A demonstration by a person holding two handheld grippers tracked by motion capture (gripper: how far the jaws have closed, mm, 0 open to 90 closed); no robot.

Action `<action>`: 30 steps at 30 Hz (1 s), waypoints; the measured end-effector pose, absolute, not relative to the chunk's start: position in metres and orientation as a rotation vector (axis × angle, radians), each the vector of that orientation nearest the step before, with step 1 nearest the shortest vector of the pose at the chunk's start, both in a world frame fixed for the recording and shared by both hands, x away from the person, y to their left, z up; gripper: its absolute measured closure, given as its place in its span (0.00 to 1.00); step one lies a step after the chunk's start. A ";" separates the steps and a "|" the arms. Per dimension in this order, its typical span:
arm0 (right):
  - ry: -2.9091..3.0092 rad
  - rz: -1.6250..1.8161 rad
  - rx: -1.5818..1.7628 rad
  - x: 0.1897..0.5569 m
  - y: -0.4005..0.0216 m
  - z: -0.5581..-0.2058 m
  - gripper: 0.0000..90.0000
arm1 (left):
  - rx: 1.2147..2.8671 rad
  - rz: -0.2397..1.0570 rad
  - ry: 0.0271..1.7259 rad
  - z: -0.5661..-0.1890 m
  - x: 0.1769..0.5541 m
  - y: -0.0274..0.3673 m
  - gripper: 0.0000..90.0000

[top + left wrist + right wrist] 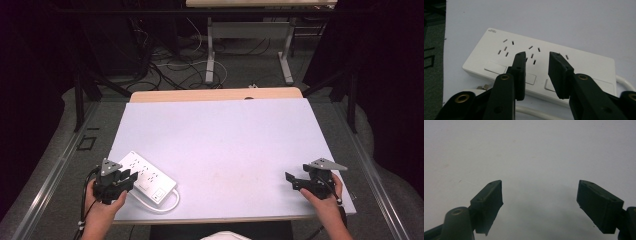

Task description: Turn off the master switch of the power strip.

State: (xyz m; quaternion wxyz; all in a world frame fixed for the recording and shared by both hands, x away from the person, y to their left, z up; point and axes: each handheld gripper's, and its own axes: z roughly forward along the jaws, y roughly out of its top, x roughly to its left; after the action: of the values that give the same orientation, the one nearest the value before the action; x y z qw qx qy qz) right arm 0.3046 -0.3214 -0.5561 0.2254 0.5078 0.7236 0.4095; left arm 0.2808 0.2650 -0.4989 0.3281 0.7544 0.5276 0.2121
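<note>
Power strip (539, 65) — just beyond left jaws

My left tongs (537, 75) sit low over a white power strip (574, 67), jaws a little apart with nothing between them. I see the strip lying flat on the pale surface (549, 20), its slots and switches facing up. A white cable (534, 111) curls just beside its near edge, under the jaws.

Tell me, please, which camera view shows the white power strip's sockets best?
The left gripper view: the power strip lies close beneath the open left tongs, its slots and switches distinct. The high view shows it small, near the table's left front corner. The right gripper view faces bare tabletop.
</note>
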 end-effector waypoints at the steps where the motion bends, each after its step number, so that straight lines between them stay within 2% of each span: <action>1: 1.995 1.130 1.400 0.305 -0.321 -0.556 0.22 | 1.986 0.548 1.380 -0.498 0.281 0.265 0.80; 11: 2.006 1.133 1.400 0.304 -0.322 -0.556 0.22 | 2.037 0.512 1.343 -0.495 0.278 0.257 1.00; 30: 2.004 1.134 1.405 0.304 -0.322 -0.556 0.22 | 2.099 0.437 1.289 -0.495 0.267 0.238 1.00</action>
State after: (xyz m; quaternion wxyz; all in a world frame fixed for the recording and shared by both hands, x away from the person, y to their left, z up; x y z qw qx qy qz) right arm 0.3044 -0.3220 -0.5562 0.2203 0.5080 0.7248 0.4099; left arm 0.2666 0.2383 -0.4955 0.3146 0.7965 0.4890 0.1658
